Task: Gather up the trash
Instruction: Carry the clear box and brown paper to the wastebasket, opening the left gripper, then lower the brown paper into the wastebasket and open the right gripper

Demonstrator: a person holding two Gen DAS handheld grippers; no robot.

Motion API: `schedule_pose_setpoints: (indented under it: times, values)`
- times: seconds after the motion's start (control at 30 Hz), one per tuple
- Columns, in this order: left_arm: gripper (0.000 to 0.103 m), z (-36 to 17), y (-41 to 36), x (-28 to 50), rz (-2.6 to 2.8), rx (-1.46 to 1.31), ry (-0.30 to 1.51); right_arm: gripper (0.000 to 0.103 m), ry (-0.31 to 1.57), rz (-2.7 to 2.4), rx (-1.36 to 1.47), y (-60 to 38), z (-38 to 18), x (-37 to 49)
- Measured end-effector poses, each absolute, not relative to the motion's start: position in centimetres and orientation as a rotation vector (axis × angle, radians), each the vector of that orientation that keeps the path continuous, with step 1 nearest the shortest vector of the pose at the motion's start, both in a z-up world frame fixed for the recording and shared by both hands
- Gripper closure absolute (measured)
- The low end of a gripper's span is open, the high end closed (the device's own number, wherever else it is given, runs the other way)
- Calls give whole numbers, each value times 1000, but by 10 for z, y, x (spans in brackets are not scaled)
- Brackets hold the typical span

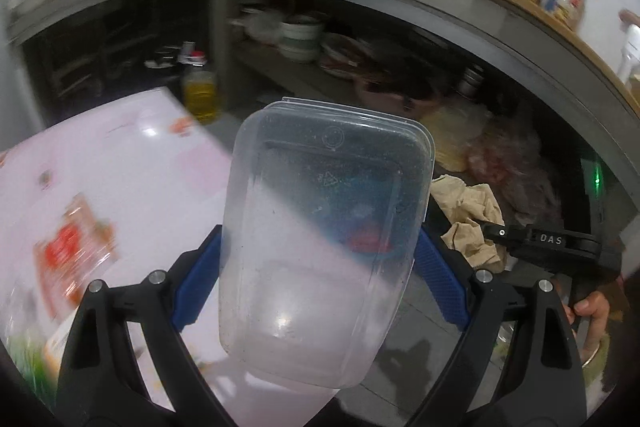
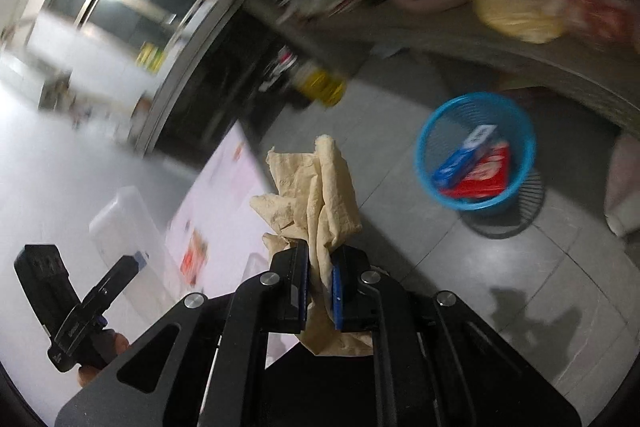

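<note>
On the floor, only our right view shows one blue basket (image 2: 476, 155) with two packets inside. Only our left view shows the left gripper (image 1: 320, 259) clenched on one clear tub (image 1: 320, 227). Right gripper (image 2: 320, 287) pinches one tan tissue wad (image 2: 316, 187), beside the pink desk (image 1: 140, 167).

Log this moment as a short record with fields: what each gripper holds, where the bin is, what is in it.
left gripper: shut on clear plastic container
right gripper: shut on crumpled beige paper
bin: blue mesh basket on grey tiled floor, ahead and right of the paper in the right wrist view
bin contents: blue carton, red packet
table: pink tabletop, red wrapper on it
</note>
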State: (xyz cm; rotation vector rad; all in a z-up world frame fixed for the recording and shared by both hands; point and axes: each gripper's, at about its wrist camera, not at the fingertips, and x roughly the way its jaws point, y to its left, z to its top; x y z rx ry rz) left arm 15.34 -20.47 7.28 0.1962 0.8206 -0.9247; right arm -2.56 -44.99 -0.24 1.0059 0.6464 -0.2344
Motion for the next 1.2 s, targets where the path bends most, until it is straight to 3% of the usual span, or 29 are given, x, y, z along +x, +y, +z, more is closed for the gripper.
schedule_pose_setpoints:
  times: [0.27, 0.53, 0.77, 0.97, 1.2]
  values:
    - [15, 15, -343, 186, -1014, 275, 1107, 94, 617, -421, 1167, -511, -58, -72]
    - [19, -74, -471, 195, -963, 493, 1227, 94, 670, -490, 1277, -539, -118, -90]
    - [24, -123, -533, 214, -935, 535, 1251, 94, 711, -531, 1315, -552, -147, -93]
    - [24, -102, -521, 224, -970, 469, 1192, 94, 743, -547, 1301, -559, -160, -85]
    - [20, -37, -455, 231, -980, 421, 1086, 93, 806, -515, 1252, -561, -181, -32]
